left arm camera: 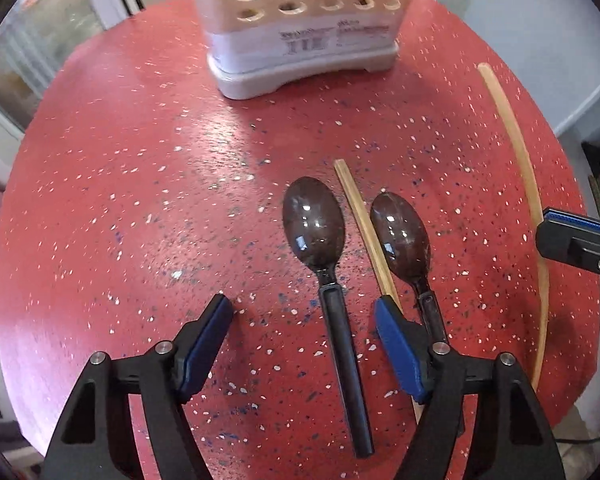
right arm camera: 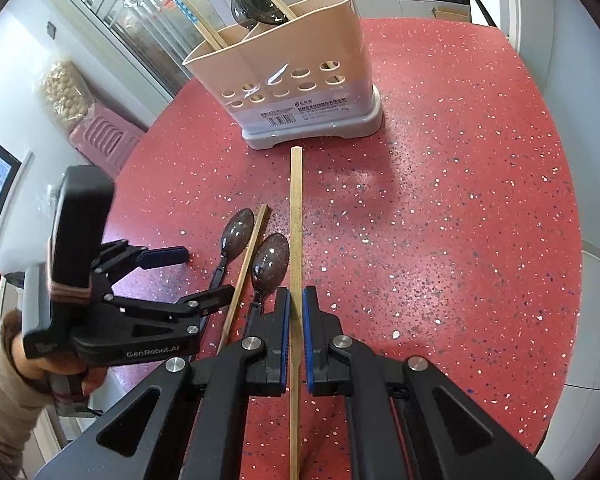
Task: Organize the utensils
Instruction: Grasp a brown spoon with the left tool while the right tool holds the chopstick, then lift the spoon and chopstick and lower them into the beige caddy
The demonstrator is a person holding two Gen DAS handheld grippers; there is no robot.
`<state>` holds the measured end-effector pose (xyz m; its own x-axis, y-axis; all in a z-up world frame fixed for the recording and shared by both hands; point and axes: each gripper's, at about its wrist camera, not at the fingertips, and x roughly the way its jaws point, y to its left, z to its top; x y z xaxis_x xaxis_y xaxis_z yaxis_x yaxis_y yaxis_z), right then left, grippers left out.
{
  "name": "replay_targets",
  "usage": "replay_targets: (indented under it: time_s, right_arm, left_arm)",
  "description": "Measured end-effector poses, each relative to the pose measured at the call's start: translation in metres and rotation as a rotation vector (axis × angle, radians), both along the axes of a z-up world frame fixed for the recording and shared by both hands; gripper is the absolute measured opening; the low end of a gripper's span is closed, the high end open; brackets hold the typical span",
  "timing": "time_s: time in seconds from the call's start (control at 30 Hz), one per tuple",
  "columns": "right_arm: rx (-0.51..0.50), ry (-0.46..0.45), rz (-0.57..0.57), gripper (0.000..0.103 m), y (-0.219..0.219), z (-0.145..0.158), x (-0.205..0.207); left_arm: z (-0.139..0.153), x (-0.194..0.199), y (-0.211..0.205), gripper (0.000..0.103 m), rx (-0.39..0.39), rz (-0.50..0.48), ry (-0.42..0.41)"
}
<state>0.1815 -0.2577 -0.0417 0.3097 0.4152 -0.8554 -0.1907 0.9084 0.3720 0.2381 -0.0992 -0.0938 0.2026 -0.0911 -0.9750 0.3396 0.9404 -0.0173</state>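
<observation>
Two dark spoons lie side by side on the red speckled table, the left spoon (left arm camera: 314, 224) (right arm camera: 238, 232) and the right spoon (left arm camera: 400, 236) (right arm camera: 271, 256), with a loose chopstick (left arm camera: 364, 232) (right arm camera: 248, 264) between them. My left gripper (left arm camera: 304, 312) (right arm camera: 202, 274) is open, its jaws straddling the left spoon's black handle without touching it. My right gripper (right arm camera: 296, 300) (left arm camera: 572, 240) is shut on a long chopstick (right arm camera: 296, 220) (left arm camera: 516, 148) that points toward the beige utensil holder (right arm camera: 292, 80) (left arm camera: 300, 32). Inside the holder stand chopsticks and a dark spoon (right arm camera: 256, 6).
The round table (right arm camera: 460, 200) drops off at its right and near edges. A pink ribbed object (right arm camera: 104, 136) and a glass cabinet stand beyond its left side. A person's hand (right arm camera: 60, 368) holds the left gripper's handle.
</observation>
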Motion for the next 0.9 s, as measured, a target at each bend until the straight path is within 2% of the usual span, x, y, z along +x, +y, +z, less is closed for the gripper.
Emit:
replay_targets:
  time_s: [0.03,0.07,0.1,0.13,0.17,0.23,0.37,0.5,0.7,0.8,0.9]
  right_arm:
    - [0.003,-0.001,-0.001,0.006,0.0,0.001,0.0]
    - [0.006,-0.002,-0.002,0.006,0.0,0.002,0.0]
    - [0.01,-0.003,-0.004,0.006,-0.001,0.003,0.0]
    - [0.011,-0.005,-0.005,0.006,-0.001,0.004,0.0]
    - [0.01,-0.006,-0.005,0.006,-0.001,0.004,-0.001]
    - [0.013,-0.012,-0.007,0.006,-0.001,0.006,-0.001]
    - [0.021,-0.022,-0.017,0.006,-0.005,0.008,-0.003]
    - [0.032,-0.036,-0.032,0.006,-0.009,0.01,-0.004]
    - [0.048,-0.091,-0.04,0.007,-0.012,0.02,-0.007]
    - [0.054,-0.135,-0.043,0.007,-0.013,0.031,-0.009]
    - [0.055,-0.191,-0.048,0.006,-0.013,0.047,-0.008]
  left_arm:
    - [-0.001,0.004,-0.003,0.092,0.003,-0.017,0.019]
    - [-0.002,0.007,-0.007,0.079,0.009,-0.037,0.029]
    - [0.0,0.008,-0.011,0.064,0.009,-0.064,0.033]
    - [0.001,0.009,-0.015,0.039,0.019,-0.08,0.04]
    - [-0.001,0.01,-0.019,0.039,0.026,-0.087,0.048]
    - [-0.001,0.007,-0.02,0.039,0.021,-0.107,0.014]
    - [0.001,-0.003,-0.012,0.039,-0.083,-0.04,-0.049]
    - [0.014,-0.016,0.0,0.039,-0.171,0.023,-0.153]
    - [0.045,-0.029,0.018,0.039,-0.288,0.104,-0.295]
    - [0.073,-0.03,0.024,0.039,-0.34,0.13,-0.345]
    - [0.101,-0.05,0.053,0.039,-0.38,0.144,-0.395]
